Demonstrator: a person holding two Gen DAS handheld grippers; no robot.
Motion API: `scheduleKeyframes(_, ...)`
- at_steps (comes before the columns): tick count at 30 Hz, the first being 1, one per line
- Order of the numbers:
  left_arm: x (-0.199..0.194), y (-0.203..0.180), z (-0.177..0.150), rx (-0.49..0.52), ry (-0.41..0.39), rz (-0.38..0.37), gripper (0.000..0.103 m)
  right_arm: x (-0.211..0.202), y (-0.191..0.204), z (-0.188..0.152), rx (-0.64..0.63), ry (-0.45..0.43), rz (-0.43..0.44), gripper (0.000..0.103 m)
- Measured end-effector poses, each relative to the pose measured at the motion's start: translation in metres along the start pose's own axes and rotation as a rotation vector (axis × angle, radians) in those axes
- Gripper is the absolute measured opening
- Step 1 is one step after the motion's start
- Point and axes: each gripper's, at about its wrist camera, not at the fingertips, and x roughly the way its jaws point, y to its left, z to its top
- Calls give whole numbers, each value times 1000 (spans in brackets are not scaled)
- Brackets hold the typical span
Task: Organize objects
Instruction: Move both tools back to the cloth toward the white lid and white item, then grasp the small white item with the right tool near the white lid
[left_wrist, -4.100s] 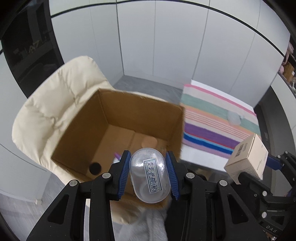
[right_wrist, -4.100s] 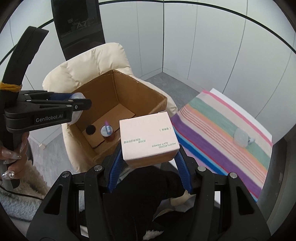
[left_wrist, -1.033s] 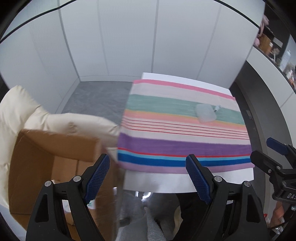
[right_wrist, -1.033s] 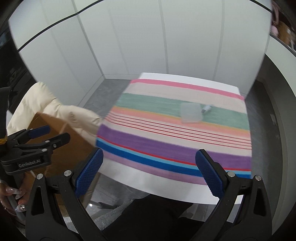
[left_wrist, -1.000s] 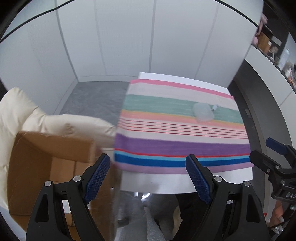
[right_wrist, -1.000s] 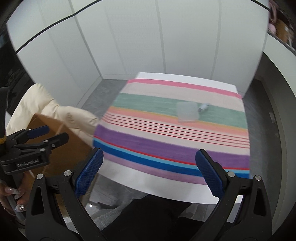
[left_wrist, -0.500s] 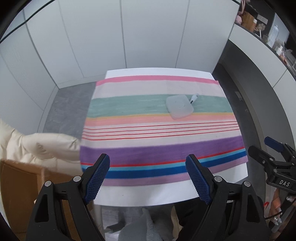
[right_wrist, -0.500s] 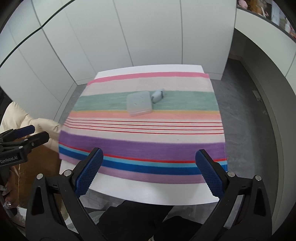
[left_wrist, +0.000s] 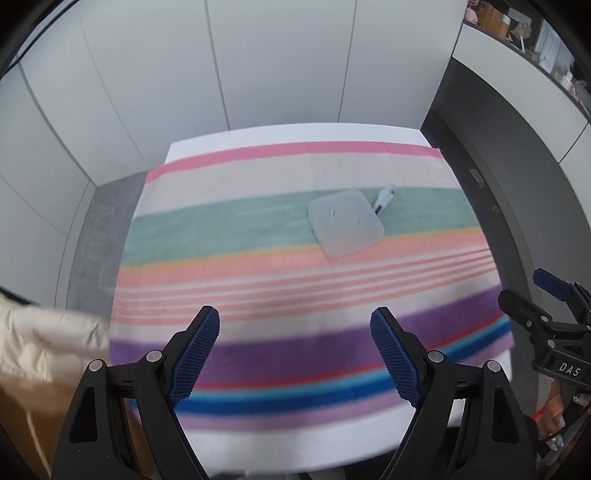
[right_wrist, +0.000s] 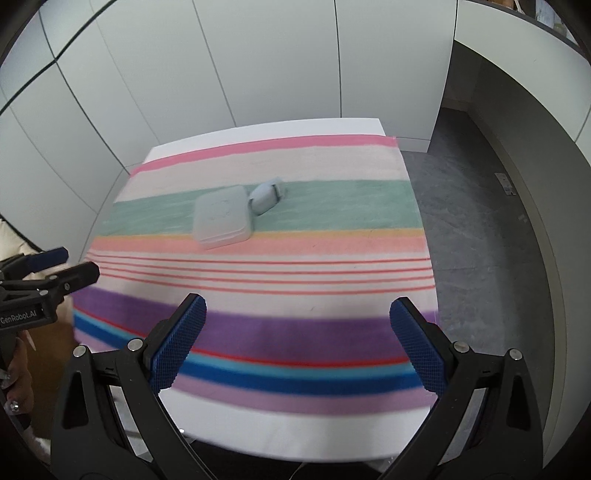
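Observation:
A flat pale grey square box (left_wrist: 345, 222) lies on the green stripe of the striped cloth (left_wrist: 258, 280), also in the right wrist view (right_wrist: 222, 216). A small light-blue item (right_wrist: 266, 195) lies right beside it, seen in the left wrist view (left_wrist: 386, 194) too. My left gripper (left_wrist: 295, 354) is open and empty above the near edge of the table. My right gripper (right_wrist: 297, 339) is open and empty, also over the near edge. Each gripper shows at the side of the other's view (left_wrist: 550, 325) (right_wrist: 44, 280).
The striped cloth covers a white table (right_wrist: 258, 435) set against white wall panels. A cream padded chair (left_wrist: 44, 339) and a brown cardboard edge (left_wrist: 22, 417) are at the left. Grey floor (right_wrist: 480, 221) and a curved white counter lie to the right.
Both grippers have let go of their objects at the cardboard box, then swung right from the box to face the table. The grey box has come nearer the middle of view.

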Motion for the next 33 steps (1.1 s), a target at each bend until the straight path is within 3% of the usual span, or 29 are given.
scheduleKeyframes(3,30,-6,11,13,-4,32,85,26,-7,8,7,15,0,101)
scheduleKeyframes(8,79,-20,13,16,55,25,85,64,-9,31,12,-13,55,101)
scheduleKeyframes(11,97,-26,12,13,83,20,85,93,-4,52,-16,-45,139,101)
scheduleKeyframes(14,104,-28,12,-11,88,-2,85,124,3,70,-98,-77,212,101)
scheduleKeyframes(22,111,-30,14,-6,89,-45,85,169,29,81,-306,-98,217,98)
scheduleKeyframes(24,116,-29,16,-13,89,-49,85,175,37,81,-344,-96,222,85)
scheduleKeyframes(25,119,-28,18,-19,91,-49,85,177,37,82,-342,-99,265,71)
scheduleKeyframes(26,122,-27,19,-29,93,-51,85,179,36,84,-321,-89,311,65)
scheduleKeyframes(28,126,-27,20,-52,94,-60,85,180,33,86,-278,-72,378,36)
scheduleKeyframes(33,135,-35,22,-74,106,-78,85,176,41,83,-289,-88,363,33)
